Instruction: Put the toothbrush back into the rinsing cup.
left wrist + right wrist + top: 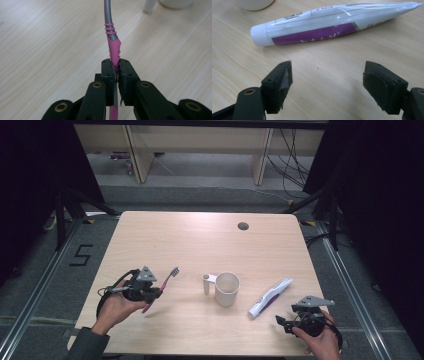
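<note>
A pink and grey toothbrush [167,281] is held off the table, its bristle head up and to the right. My left gripper [156,293] is shut on its pink handle [114,50], the jaws pinching it tightly. A white cup [226,289] with a handle stands at the table's middle, right of the brush. A white and purple toothpaste tube [270,297] lies flat right of the cup, cap toward the front [324,25]. My right gripper [281,322] rests near the front right edge, open, with the tube just beyond its jaws [327,82].
The wooden table [200,245] has a round cable hole [243,226] near its far edge. Dark curtains flank both sides, and desk legs with cables stand on the floor behind.
</note>
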The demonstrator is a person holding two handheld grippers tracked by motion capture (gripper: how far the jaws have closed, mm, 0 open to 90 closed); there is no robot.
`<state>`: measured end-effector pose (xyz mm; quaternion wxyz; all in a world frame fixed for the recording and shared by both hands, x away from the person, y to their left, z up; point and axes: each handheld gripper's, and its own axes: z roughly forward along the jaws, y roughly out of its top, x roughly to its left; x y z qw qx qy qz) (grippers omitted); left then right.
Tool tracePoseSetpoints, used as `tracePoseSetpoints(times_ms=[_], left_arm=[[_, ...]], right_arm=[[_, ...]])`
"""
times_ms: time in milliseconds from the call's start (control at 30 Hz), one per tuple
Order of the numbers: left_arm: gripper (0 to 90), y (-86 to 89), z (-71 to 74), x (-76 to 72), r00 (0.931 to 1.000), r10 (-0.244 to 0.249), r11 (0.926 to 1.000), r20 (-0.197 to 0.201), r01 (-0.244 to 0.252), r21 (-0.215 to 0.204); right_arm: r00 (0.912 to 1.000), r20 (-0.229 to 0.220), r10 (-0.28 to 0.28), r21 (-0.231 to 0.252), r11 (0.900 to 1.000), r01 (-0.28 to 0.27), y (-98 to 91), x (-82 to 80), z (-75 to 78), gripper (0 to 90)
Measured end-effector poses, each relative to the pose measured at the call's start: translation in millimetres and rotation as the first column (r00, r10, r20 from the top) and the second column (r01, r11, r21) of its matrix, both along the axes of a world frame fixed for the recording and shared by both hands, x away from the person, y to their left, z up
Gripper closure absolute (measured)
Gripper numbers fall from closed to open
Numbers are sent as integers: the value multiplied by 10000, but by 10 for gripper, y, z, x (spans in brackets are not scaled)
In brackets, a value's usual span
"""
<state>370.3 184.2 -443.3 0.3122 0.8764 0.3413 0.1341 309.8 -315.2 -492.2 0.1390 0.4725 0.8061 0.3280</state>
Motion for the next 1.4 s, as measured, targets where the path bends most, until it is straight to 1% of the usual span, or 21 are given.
tracePoseSetpoints(times_ms=[33,167,267,333,500,533,567,600,667,700,767,800,867,933,1000,1033,1067,1167,1200,1233,1400], left_arm=[[827,-20,-5,3,9994,229,9993,252,-221,-316],[827,-44,23,33,9961,320,9970,828,-260,-722],[828,-57,27,47,9949,388,9937,926,-287,-1083],[827,-88,39,54,9876,776,9837,1366,-535,-1716],[827,-132,63,64,9804,1013,9728,1692,-619,-2233],[827,-154,77,67,9758,1179,9662,1839,-700,-2480],[827,-154,77,67,9758,1179,9662,1839,-700,-2480],[827,-175,86,78,9717,1314,9605,1964,-758,-2677],[827,-171,101,78,9677,1407,9606,2094,-822,-2657],[827,-187,101,83,9658,1502,9526,2113,-842,-2923],[827,-199,117,79,9608,1580,9520,2278,-870,-2933],[827,-209,130,80,9589,1617,9481,2330,-855,-3061],[827,-221,155,80,9542,1655,9448,2492,-810,-3174],[827,-260,202,80,9483,1728,9355,2661,-735,-3456],[827,-278,215,83,9474,1723,9340,2697,-701,-3504],[827,-318,241,87,9423,1795,9296,2827,-685,-3621],[827,-318,241,87,9423,1795,9296,2827,-685,-3621],[827,-406,277,97,9379,1798,9159,2967,-496,-3983],[827,-406,277,97,9379,1798,9159,2967,-496,-3983],[827,-451,295,104,9336,1821,9117,3085,-427,-4087],[827,-517,321,127,9289,1789,9019,3241,-233,-4312]], right_arm=[[10000,-20,-22,20,10000,22,1,0,-2,245],[9997,-170,-158,119,9998,160,9,-7,9,245],[9999,-121,-96,129,9999,97,7,-3,8,245],[9998,-98,-171,154,9997,173,8,-2,4,245],[9997,-131,-206,192,9996,208,10,-7,8,246],[9999,-21,-114,76,9999,114,-2,0,-4,246],[9999,-21,-114,76,9999,114,-2,0,-4,246],[9994,279,228,67,9997,-230,-17,27,-22,246],[9993,283,228,66,9997,-230,-17,27,-22,246],[9993,286,240,38,9997,-241,-21,28,-22,246],[9998,167,63,43,10000,-64,-17,18,-16,246],[9993,374,53,-67,10000,-51,-23,21,-16,246],[9997,259,13,-38,10000,-12,-20,18,-11,246],[9987,398,333,-7,9994,-333,-36,45,-23,246],[9998,214,32,-72,10000,-30,-29,21,-7,246],[9989,410,225,-36,9997,-224,-38,40,-20,246],[9986,420,324,-17,9995,-323,-40,47,-26,246],[9986,434,313,-26,9995,-312,-38,46,-23,246],[9986,434,313,-26,9995,-312,-38,46,-23,246],[10000,91,-4,-14,10000,5,-29,23,-1,246],[9998,-74,-172,189,9997,173,-14,15,-2,246]])
